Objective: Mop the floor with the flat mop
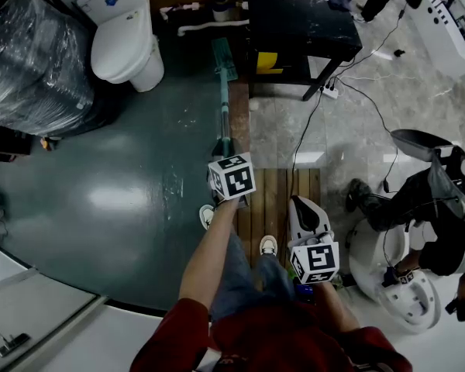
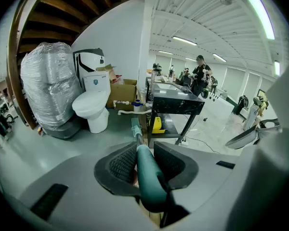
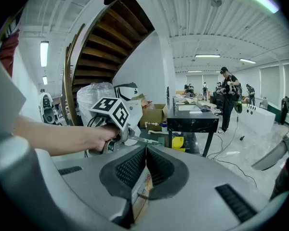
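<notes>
We judge a mopping stroke to be in hand. Our left gripper is clamped on the teal grip of the flat mop, and the left forearm reaches forward and down along the handle. The mop's head lies at the far right edge of the green floor, just beside the black table. Our right gripper hangs close to our body, its 2 jaws pressed together on nothing. The next move calls for sweeping the head across the floor while keeping it flat.

The right gripper has its jaws together, empty; farther left, a hand holds the left gripper on the mop handle.
</notes>
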Demonstrator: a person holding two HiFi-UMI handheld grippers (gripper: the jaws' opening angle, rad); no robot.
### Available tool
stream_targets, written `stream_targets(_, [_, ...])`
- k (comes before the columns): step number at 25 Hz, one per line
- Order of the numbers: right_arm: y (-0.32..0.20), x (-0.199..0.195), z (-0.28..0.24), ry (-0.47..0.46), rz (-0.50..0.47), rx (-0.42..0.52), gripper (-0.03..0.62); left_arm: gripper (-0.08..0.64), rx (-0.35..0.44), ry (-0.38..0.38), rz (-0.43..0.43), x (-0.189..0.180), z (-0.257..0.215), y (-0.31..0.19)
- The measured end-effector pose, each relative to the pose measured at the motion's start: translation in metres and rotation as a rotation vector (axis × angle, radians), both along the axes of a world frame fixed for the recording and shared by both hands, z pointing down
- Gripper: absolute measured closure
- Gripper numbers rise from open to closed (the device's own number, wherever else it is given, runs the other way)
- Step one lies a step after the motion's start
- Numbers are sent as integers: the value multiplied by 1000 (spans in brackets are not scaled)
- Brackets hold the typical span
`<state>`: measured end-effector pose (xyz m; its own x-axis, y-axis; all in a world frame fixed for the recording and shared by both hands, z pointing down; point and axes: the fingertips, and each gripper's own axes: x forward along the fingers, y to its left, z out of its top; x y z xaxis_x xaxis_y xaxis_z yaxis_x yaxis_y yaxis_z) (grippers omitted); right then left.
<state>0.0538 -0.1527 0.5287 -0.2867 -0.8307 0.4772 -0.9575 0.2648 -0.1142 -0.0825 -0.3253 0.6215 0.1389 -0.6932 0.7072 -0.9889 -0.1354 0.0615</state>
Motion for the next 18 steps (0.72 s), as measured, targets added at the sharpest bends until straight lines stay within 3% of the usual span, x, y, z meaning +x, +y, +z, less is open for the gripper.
stream_targets(18, [54, 21, -45, -20, -58, 65, 574, 436, -27, 5, -56, 6, -32, 116])
